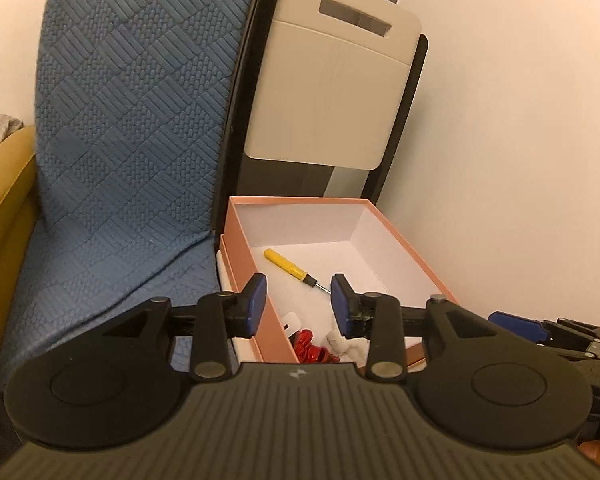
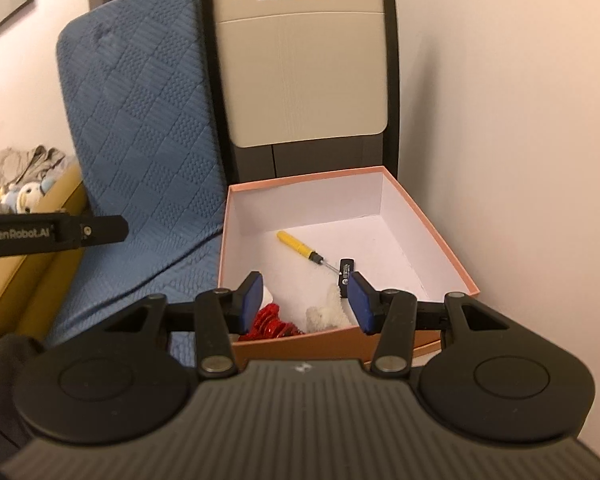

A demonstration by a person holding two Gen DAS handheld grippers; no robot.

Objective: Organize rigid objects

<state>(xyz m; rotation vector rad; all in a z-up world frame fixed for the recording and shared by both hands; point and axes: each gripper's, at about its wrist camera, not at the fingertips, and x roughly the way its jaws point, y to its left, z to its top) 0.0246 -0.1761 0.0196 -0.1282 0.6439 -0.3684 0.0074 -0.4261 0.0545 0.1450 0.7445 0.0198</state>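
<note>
Both claws hung part-open and empty over a pink box (image 2: 432, 224) holding a yellow screwdriver (image 2: 300, 249); placing seemed done, so the next move needed another object to fetch

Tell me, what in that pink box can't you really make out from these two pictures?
- Red shiny thing: both views, half hidden behind the box front wall and the gripper fingers; what it is stays unclear.
- White fluffy thing: partly covered by the right gripper.
- Small black item beside the yellow screwdriver: label too small to read; in the left view a finger hides it.
</note>
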